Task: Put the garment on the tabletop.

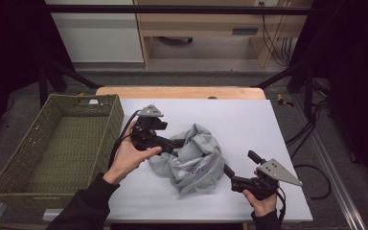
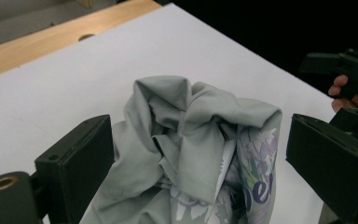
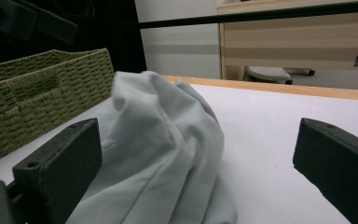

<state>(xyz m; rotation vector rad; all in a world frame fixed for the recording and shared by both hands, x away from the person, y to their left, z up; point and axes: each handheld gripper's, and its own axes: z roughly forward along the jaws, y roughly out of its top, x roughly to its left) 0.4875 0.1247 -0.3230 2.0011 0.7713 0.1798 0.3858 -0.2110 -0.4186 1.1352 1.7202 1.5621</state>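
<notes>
Grey T-shirt (image 1: 195, 157) sits crumpled in a heap near the middle of the white table (image 1: 249, 120), printed side partly showing, with the woven basket (image 1: 26, 163) well apart at the table's left. Your left gripper (image 1: 176, 143) has its jaws spread wide at the heap's left edge; in the left gripper view the cloth (image 2: 191, 144) lies between the two black jaws but neither pad presses on it. Your right gripper (image 1: 228, 171) is just beside the heap's lower right, and its own view shows its jaws spread too, with the grey folds (image 3: 163, 149) rising between them and nothing pinched. The risk, as I judge it, is that you close on the wrong layer: the shirt is bunched so that several folds overlap, and a blind pinch could catch only a loose outer fold, which would slide out as you lift, or catch many layers at once and drag the whole bundle. If both grippers seize the same fold, pulling apart will tighten the knot of cloth rather than open it. A low jaw could also scrape the table top.
</notes>
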